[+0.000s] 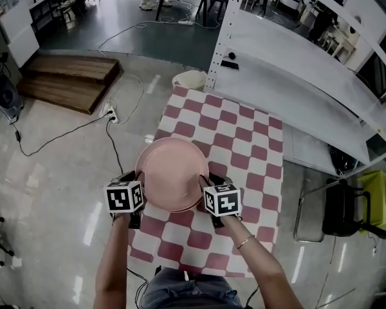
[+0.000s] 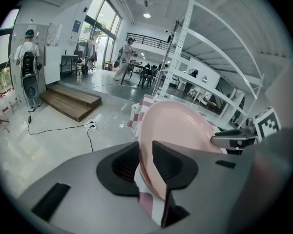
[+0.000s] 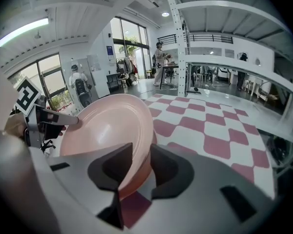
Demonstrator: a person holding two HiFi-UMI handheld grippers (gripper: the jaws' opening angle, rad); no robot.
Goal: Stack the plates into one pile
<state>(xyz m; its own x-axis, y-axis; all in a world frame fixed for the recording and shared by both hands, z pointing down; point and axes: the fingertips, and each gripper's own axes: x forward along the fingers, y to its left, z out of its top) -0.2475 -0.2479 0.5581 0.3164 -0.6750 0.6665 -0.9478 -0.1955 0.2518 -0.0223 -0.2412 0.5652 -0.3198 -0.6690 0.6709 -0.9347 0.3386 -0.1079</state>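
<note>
A pile of pink plates [image 1: 172, 172], at least two nested, is held between both grippers over the near left part of the checked table [image 1: 244, 147]. My left gripper [image 1: 139, 188] is shut on the pile's left rim, which runs up between its black jaws in the left gripper view [image 2: 145, 161]. On the opposite rim my right gripper [image 1: 204, 184] is shut, one jaw over the pink plates [image 3: 107, 126] and one under, as the right gripper view [image 3: 140, 165] shows. Whether the pile touches the cloth is hidden.
The red-and-white checked cloth covers the table [image 3: 210, 130]. A white metal shelf rack [image 1: 296, 63] stands along the table's far right side. A black chair [image 1: 347, 208] and a yellow box [image 1: 376, 195] sit at the right. Cables [image 1: 109, 134] and a wooden step [image 1: 67, 79] lie on the floor at the left.
</note>
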